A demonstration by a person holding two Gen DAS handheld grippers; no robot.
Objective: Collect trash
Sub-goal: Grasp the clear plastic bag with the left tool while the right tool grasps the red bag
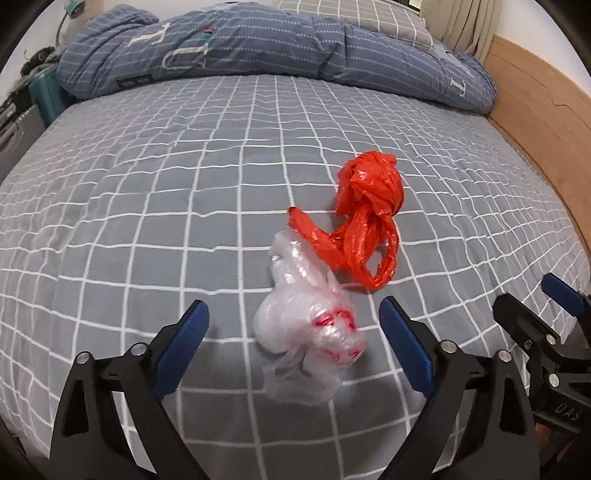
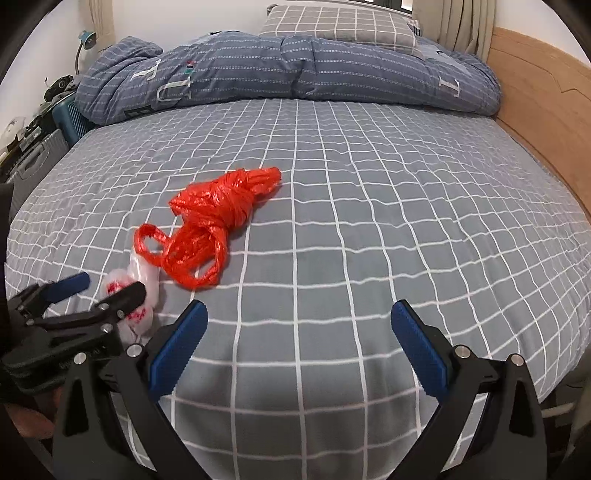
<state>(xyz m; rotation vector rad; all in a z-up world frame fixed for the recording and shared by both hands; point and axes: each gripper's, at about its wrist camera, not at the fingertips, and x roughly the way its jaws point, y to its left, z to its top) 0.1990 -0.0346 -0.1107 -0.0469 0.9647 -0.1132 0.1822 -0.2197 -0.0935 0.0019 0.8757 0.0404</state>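
Observation:
A crumpled clear plastic bag with red print lies on the grey checked bed sheet. My left gripper is open, with the bag between its blue-padded fingers. A knotted red plastic bag lies just beyond it, touching it. In the right wrist view the red bag lies ahead to the left. My right gripper is open and empty above the bare sheet. The left gripper shows at the left, over the clear bag.
A rolled blue quilt and a checked pillow lie across the far end of the bed. A wooden bed frame runs along the right side. Suitcases and clutter stand past the left edge.

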